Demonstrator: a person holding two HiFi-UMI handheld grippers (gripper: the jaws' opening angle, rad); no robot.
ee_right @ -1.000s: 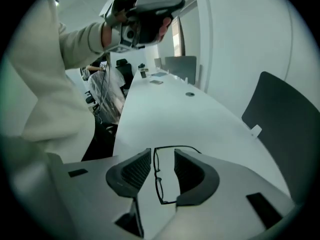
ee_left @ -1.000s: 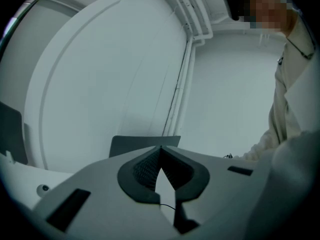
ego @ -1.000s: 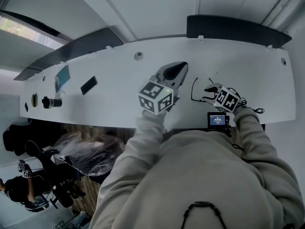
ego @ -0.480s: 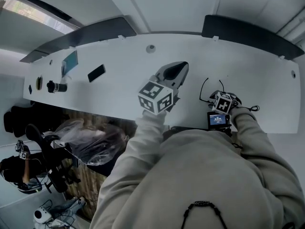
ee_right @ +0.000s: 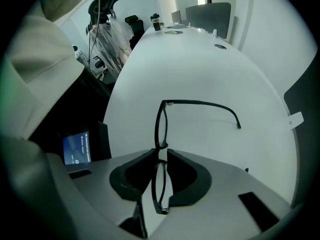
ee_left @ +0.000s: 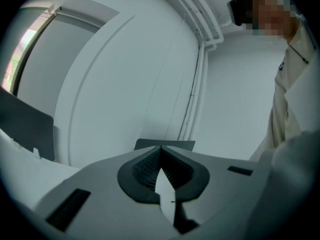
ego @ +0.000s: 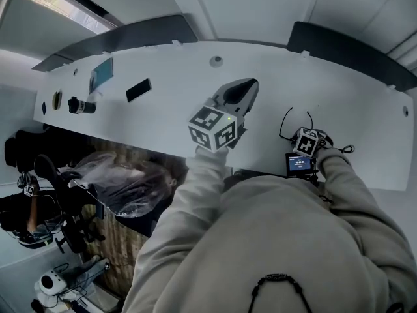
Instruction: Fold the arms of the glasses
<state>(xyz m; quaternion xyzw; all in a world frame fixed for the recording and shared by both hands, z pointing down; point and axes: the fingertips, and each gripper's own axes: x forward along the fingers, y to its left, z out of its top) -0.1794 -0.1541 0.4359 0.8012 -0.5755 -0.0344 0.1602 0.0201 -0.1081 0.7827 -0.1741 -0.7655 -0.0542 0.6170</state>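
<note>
Black-rimmed glasses lie on the white table at the right, one arm unfolded and reaching out from the frame. My right gripper points steeply down over them. In the right gripper view its jaws straddle the front frame near the bridge and are closing; a thin gap still shows on each side of the rim. My left gripper hovers over the table's middle, left of the glasses, shut with nothing in it. The second arm is mostly hidden behind the jaws.
A small device with a lit screen stands at the near table edge beside my right hand. Far left lie a black phone, a teal card and a black cylinder. Dark dividers line the back.
My right gripper has dropped down onto the glasses and tipped steeply over them, so the frame now sits between its jaws. The left gripper drifted slightly and stayed shut.
</note>
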